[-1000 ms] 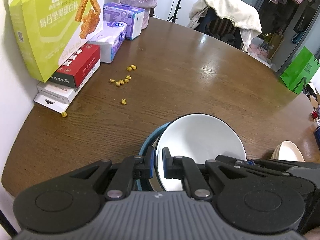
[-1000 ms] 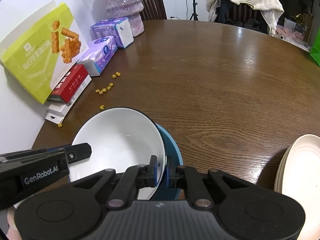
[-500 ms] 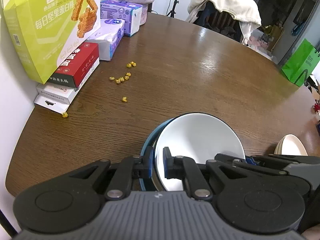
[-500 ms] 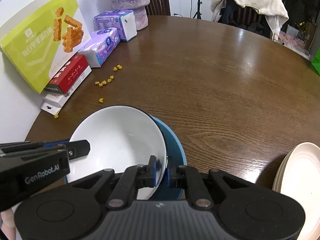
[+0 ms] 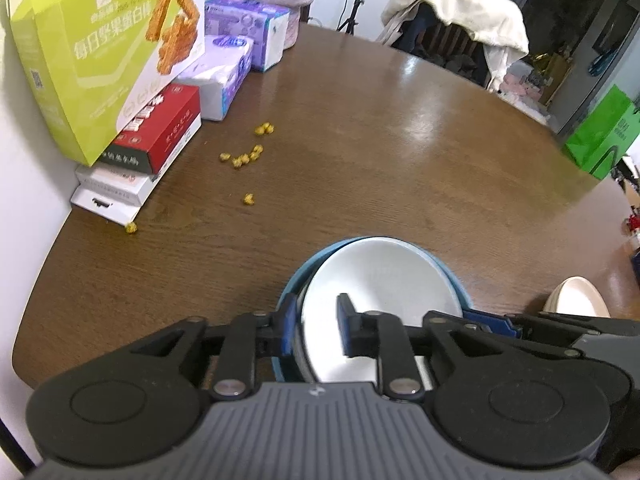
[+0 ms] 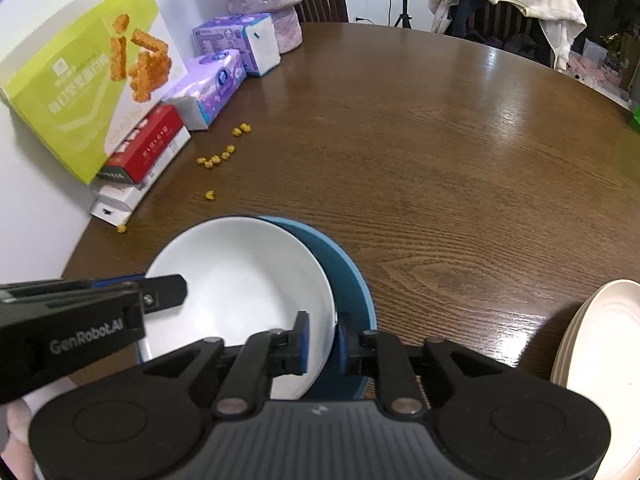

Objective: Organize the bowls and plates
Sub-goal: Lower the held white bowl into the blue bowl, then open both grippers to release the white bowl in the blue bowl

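Both pairs of tongs have just been opening: the left gripper [image 5: 316, 330] and right gripper [image 6: 322, 344] now straddle the white bowl's [image 6: 240, 280] rim, released. It sits nested in the blue bowl [image 6: 348, 284] on the wooden table [image 6: 440, 160], with cream plates [image 6: 600, 340] to its right.

round dark brown wooden table [image 5: 360, 152]. lime green snack carton [image 5: 92, 52] leans on white wall, over a red flat box [image 5: 160, 132] stacked on white flat boxes [image 5: 116, 192]. two purple-white tissue packs [image 5: 224, 72] beside. yellow crumbs [image 5: 244, 156] scattered near them. cream cloth [image 5: 460, 12] over far chair. green paper bag [image 5: 600, 136] right.
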